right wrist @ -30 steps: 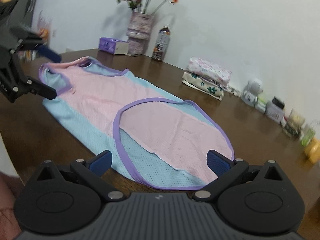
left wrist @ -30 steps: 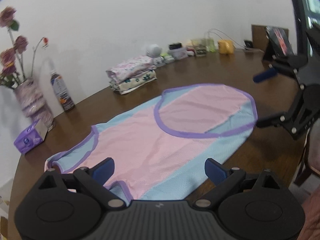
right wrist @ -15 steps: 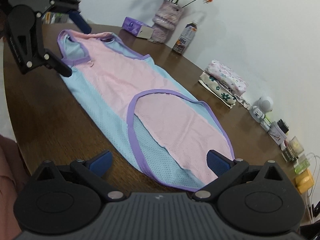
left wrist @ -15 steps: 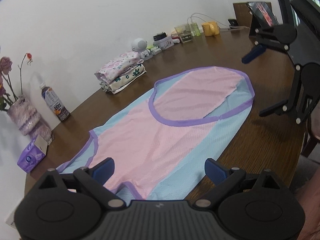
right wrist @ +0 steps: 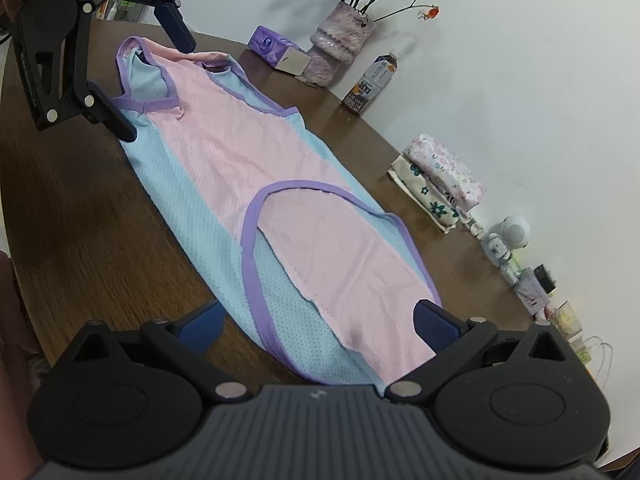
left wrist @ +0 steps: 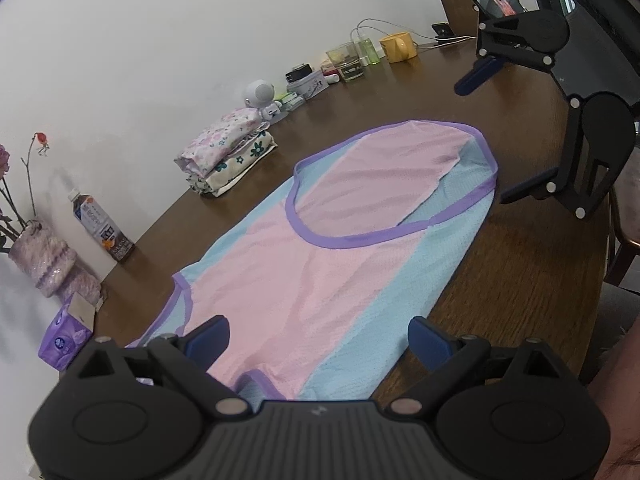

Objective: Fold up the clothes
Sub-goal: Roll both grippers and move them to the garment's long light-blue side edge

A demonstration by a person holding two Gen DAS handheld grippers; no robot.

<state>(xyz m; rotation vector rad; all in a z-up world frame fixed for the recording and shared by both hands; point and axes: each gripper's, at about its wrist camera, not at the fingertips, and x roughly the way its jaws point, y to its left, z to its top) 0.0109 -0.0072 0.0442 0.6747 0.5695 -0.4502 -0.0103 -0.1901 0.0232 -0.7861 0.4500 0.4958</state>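
Note:
A pink and light-blue sleeveless garment with purple trim (left wrist: 320, 256) (right wrist: 256, 184) lies spread flat along the brown table. My left gripper (left wrist: 318, 340) hovers open over the shoulder-strap end, nothing between its fingers. In the right wrist view it appears at the top left as the left gripper (right wrist: 156, 88). My right gripper (right wrist: 318, 328) hangs open over the rounded hem end. In the left wrist view the right gripper (left wrist: 486, 136) stands at the right, above the hem, open and empty.
A stack of folded floral clothes (left wrist: 226, 156) (right wrist: 438, 182) sits near the wall. Also along the wall: a drink bottle (left wrist: 102, 226), a vase of flowers (right wrist: 342, 42), a purple tissue pack (left wrist: 66, 338), a small white robot figure (right wrist: 506, 238), jars and a yellow mug (left wrist: 398, 46). The table edge (left wrist: 532, 312) runs on my side.
Both grippers have tilted and shifted relative to the garment, so the table looks more slanted. Each gripper has drawn nearer in the other's view. The garment lies unmoved; both stay open.

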